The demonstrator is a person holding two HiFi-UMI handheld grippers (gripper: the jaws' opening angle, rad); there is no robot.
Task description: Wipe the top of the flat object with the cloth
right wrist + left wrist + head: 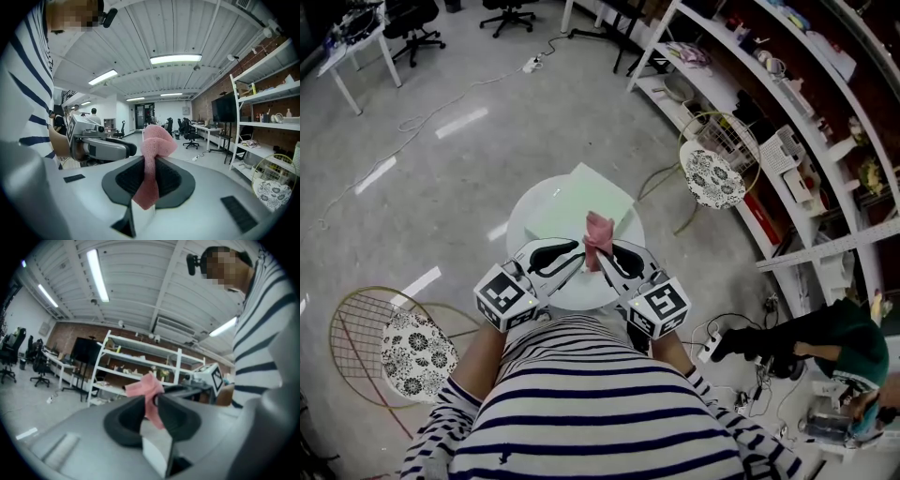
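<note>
A pale green flat sheet (579, 202) lies on a round white table (521, 217). Over the table's near side a small pink cloth (598, 232) is bunched upright between both grippers. My left gripper (579, 256) is shut on the cloth's left side, my right gripper (603, 256) on its right side. In the left gripper view the cloth (146, 389) is pinched in my left gripper (151, 401), with the right gripper's marker cube (212, 376) behind it. In the right gripper view the cloth (153, 145) stands up from my right gripper (150, 165), beside the left gripper's body (101, 147).
Two wire chairs with patterned cushions stand by the table, one at the back right (717, 173) and one at the front left (411, 349). Long shelving (787, 112) runs along the right. A person (830, 342) crouches at the lower right. Cables (441, 103) trail over the floor.
</note>
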